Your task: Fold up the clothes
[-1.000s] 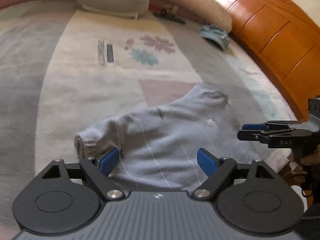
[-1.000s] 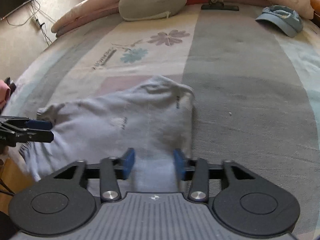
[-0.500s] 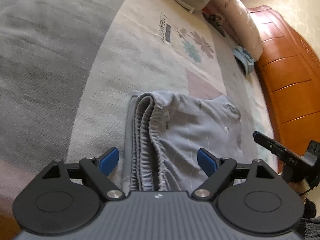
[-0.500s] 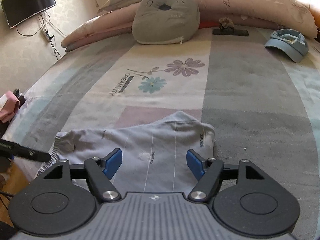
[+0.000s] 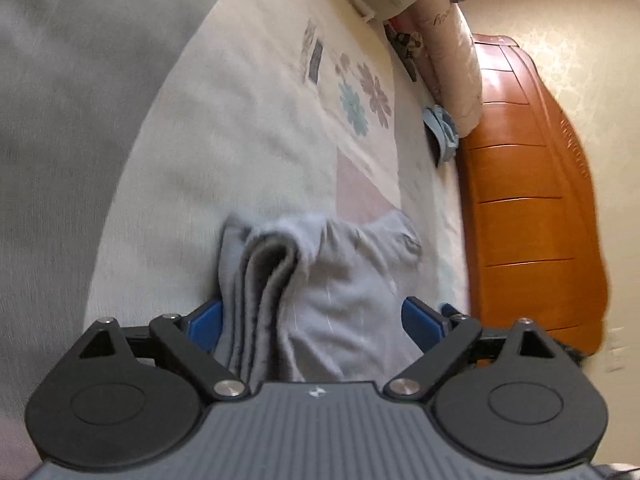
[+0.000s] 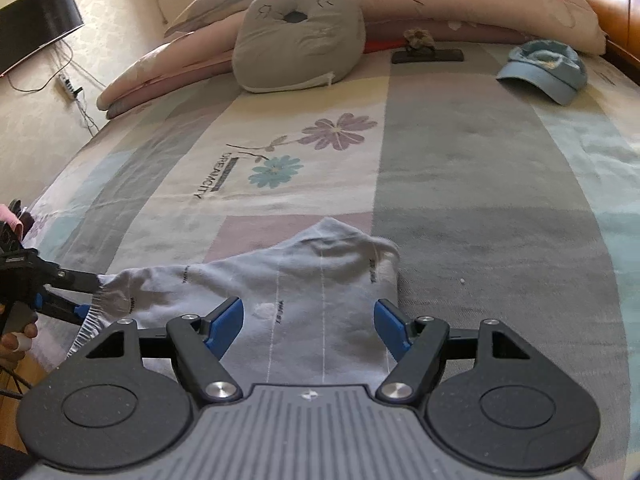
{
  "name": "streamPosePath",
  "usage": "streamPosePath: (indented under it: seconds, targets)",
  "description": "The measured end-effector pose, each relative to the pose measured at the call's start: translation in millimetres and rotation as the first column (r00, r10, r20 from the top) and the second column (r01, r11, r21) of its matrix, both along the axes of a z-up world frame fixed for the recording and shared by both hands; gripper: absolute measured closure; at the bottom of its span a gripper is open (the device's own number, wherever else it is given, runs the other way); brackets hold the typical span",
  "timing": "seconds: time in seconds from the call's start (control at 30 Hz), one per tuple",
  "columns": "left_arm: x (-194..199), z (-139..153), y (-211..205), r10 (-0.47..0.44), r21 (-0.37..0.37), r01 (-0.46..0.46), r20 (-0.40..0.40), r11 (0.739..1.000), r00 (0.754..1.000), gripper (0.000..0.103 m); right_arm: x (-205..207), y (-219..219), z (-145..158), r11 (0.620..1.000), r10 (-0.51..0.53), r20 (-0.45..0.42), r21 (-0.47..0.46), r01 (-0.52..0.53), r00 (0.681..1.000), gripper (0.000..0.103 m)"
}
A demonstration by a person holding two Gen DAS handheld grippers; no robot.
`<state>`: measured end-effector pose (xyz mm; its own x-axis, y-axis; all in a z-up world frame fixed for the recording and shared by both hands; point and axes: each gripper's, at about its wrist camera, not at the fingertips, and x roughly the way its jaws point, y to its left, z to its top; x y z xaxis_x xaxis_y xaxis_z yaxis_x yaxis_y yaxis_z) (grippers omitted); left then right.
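Bed (image 6: 480, 184) under patchwork flower-print cover, grey garment (image 6: 312, 280) spread at near edge, blue cap (image 6: 544, 70) far right, grey cushion (image 6: 300, 40) and pink bolsters (image 6: 480, 0) at head

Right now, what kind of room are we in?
Most likely a bedroom. The grey garment lies on a bed covered by a flower-print bedspread, with pillows piled along the far end, a wooden headboard beside it, and a television on the wall.

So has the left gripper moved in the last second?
Yes. In the right wrist view the left gripper now sits lower, its jaws opening around the grey garment's waistband edge.
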<state>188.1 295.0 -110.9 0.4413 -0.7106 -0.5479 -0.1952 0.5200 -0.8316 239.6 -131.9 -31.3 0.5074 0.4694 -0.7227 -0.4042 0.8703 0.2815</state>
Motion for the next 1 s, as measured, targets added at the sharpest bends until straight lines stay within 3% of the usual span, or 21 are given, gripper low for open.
streamPosePath:
  seconds: [0.17,0.27,0.37,0.5,0.57,0.73,0.83,1.0]
  targets:
    - [-16,-12,-3,-0.012,-0.099,0.007,-0.051,0.995,0.999,0.01,-3,-8,-1,1.0,-0.021,-0.015,0.018,0.021,1.0,0.027]
    - [-1,-11,-10,-0.028,-0.093,0.025,-0.03,0.995,0.999,0.01,-3,-11,-2,0.999,-0.033,-0.022,0.034,0.033,0.999,0.027]
    - [19,-5,-20,-0.074,-0.036,0.074,0.013,0.997,0.997,0.01,-2,-12,1,0.998,-0.035,-0.028,0.054,0.036,0.999,0.027]
    - [10,-6,-20,-0.095,-0.056,0.094,-0.017,0.994,0.995,0.01,1,-20,5,0.995,-0.041,-0.047,0.094,0.045,0.998,0.026]
    - [-5,-11,-18,-0.095,-0.098,0.091,-0.042,0.991,0.995,0.01,3,-29,2,0.99,-0.047,-0.084,0.129,0.057,0.995,0.022]
    - [1,-10,-17,-0.082,-0.09,0.08,-0.02,0.993,0.996,0.01,12,-49,-21,0.977,-0.047,-0.22,0.191,0.091,0.974,0.02]
    - [9,-8,-21,-0.103,-0.067,0.101,-0.016,0.993,0.995,0.01,22,-53,-32,0.982,-0.062,-0.263,0.158,0.106,0.963,0.02]
    - [7,-7,-21,-0.106,-0.06,0.106,0.0,0.993,0.994,0.01,29,-49,-34,0.987,-0.059,-0.261,0.13,0.096,0.963,0.02]
